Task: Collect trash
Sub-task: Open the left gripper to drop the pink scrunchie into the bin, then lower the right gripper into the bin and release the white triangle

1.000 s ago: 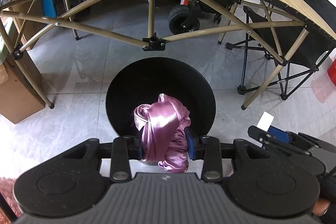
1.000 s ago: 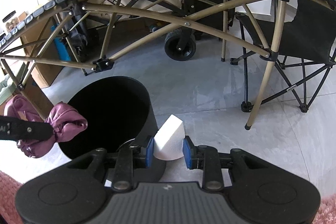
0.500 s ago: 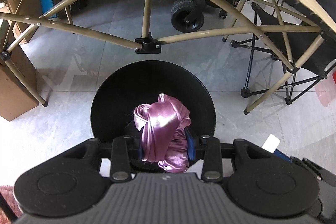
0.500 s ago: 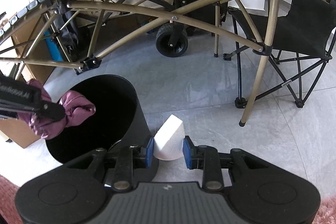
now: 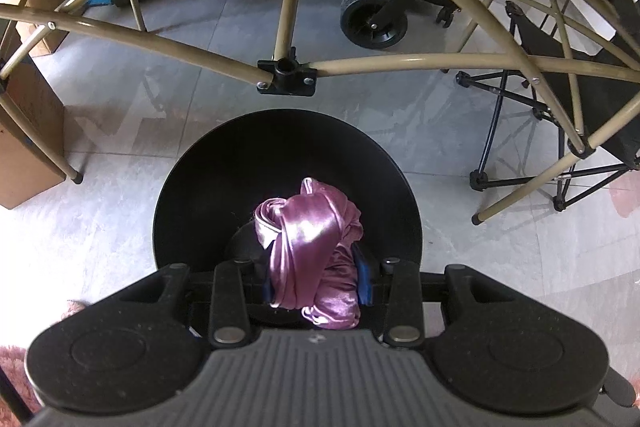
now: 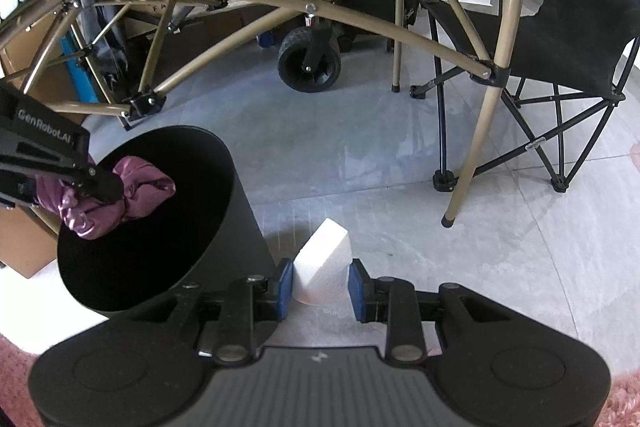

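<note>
Left wrist view: the left gripper holds a bunched pink cloth tight between its blue pads. The cloth hangs over the open mouth of the black bin. A second ago the bin sat a little smaller in this view, with its near rim showing behind the cloth. Now the bin's mouth is bigger and sits right under the cloth, and the table frame above it looks closer. So the hand has come forward and down over the bin. The cloth looks the same in the grip as before; it has not slipped. I think the next step is to let go so the cloth drops in.

Right wrist view: the right gripper is closed on a white block, pads pressing both its sides. The block is over the grey floor, just beside the bin's right wall, not over its mouth. This has hardly changed. On the left, the left gripper and the cloth now reach further over the bin's dark mouth than before. The block is likely to go in after the cloth, and for that it must first move left over the rim.
</note>
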`<state>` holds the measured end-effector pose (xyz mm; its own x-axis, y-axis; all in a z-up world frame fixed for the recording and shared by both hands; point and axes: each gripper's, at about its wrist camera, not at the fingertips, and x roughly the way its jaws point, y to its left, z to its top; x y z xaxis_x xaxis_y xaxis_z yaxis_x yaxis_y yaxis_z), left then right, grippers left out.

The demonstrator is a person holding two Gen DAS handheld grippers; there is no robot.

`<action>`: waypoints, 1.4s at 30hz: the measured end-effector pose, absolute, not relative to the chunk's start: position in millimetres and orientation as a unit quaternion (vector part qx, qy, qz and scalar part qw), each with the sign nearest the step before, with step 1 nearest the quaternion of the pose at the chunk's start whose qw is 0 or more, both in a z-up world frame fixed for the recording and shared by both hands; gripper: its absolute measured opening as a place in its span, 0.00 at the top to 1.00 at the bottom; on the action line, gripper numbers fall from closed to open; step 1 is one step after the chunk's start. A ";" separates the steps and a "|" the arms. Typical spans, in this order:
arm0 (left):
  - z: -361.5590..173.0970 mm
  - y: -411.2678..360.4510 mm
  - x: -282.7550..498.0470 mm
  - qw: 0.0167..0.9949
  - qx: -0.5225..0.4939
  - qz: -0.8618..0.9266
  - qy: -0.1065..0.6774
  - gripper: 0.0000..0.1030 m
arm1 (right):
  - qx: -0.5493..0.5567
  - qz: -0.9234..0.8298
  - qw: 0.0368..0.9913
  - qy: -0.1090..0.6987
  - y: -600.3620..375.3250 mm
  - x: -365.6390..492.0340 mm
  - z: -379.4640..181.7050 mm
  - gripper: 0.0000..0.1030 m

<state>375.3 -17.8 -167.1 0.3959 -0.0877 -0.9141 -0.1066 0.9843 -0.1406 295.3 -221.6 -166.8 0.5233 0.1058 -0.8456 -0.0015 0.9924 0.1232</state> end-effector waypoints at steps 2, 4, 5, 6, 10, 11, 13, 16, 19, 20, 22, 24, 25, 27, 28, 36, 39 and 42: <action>-169.5 -17.7 377.3 0.828 -0.090 0.009 0.553 0.63 | 0.053 0.031 0.869 0.491 -221.4 297.0 -169.1 0.73; -171.1 -17.7 378.8 0.828 -0.088 0.014 0.553 0.63 | 0.053 0.032 0.867 0.494 -221.7 298.2 -170.7 0.73; -171.7 -18.5 380.1 0.829 -0.085 0.017 0.553 0.62 | 0.053 0.032 0.867 0.495 -222.2 299.1 -171.5 0.73; -172.3 -19.3 381.3 0.829 -0.083 0.018 0.553 0.62 | 0.052 0.032 0.866 0.496 -222.0 299.3 -171.9 0.73; -170.9 -22.3 381.9 0.831 -0.076 0.017 0.550 0.53 | 0.054 0.032 0.864 0.499 -222.4 300.5 -173.3 0.73; -169.6 -23.6 381.4 0.833 -0.073 0.018 0.548 0.48 | 0.054 0.032 0.864 0.500 -222.7 300.9 -173.5 0.73; -167.1 -26.0 380.1 0.837 -0.066 0.026 0.543 0.14 | 0.055 0.032 0.863 0.501 -223.1 301.0 -173.9 0.73; -163.3 -25.2 379.1 0.841 -0.066 0.039 0.535 0.00 | 0.057 0.032 0.863 0.502 -224.1 301.2 -174.1 0.73; -165.1 -23.6 380.4 0.833 -0.069 0.041 0.547 0.00 | 0.058 0.031 0.863 0.502 -224.3 300.2 -173.7 0.72; -166.5 -23.3 380.5 0.831 -0.068 0.042 0.550 0.00 | 0.058 0.031 0.863 0.502 -224.5 300.2 -173.7 0.72; -168.0 -22.9 380.4 0.829 -0.066 0.041 0.553 0.00 | 0.059 0.032 0.862 0.502 -224.4 300.0 -173.5 0.72; -167.4 -23.1 380.0 0.830 -0.065 0.041 0.552 0.00 | 0.059 0.032 0.863 0.501 -224.4 299.8 -173.3 0.72; -167.1 -22.9 379.5 0.831 -0.066 0.041 0.551 0.00 | 0.060 0.032 0.863 0.501 -224.3 299.8 -173.2 0.72; -166.8 -22.7 378.8 0.831 -0.066 0.040 0.551 0.00 | 0.060 0.032 0.863 0.501 -224.4 299.7 -173.2 0.72; -166.8 -22.9 378.6 0.831 -0.066 0.040 0.551 0.00 | 0.060 0.032 0.863 0.501 -224.3 299.6 -172.9 0.72; -165.0 -22.0 374.5 0.832 -0.061 0.038 0.551 0.00 | 0.062 0.034 0.864 0.498 -223.4 298.0 -169.7 0.72; -163.5 -21.3 372.1 0.833 -0.061 0.035 0.549 0.00 | 0.063 0.036 0.865 0.497 -223.9 297.7 -168.1 0.72; -161.3 -19.4 369.3 0.835 -0.060 0.034 0.546 0.00 | 0.063 0.040 0.867 0.493 -222.5 297.9 -165.2 0.72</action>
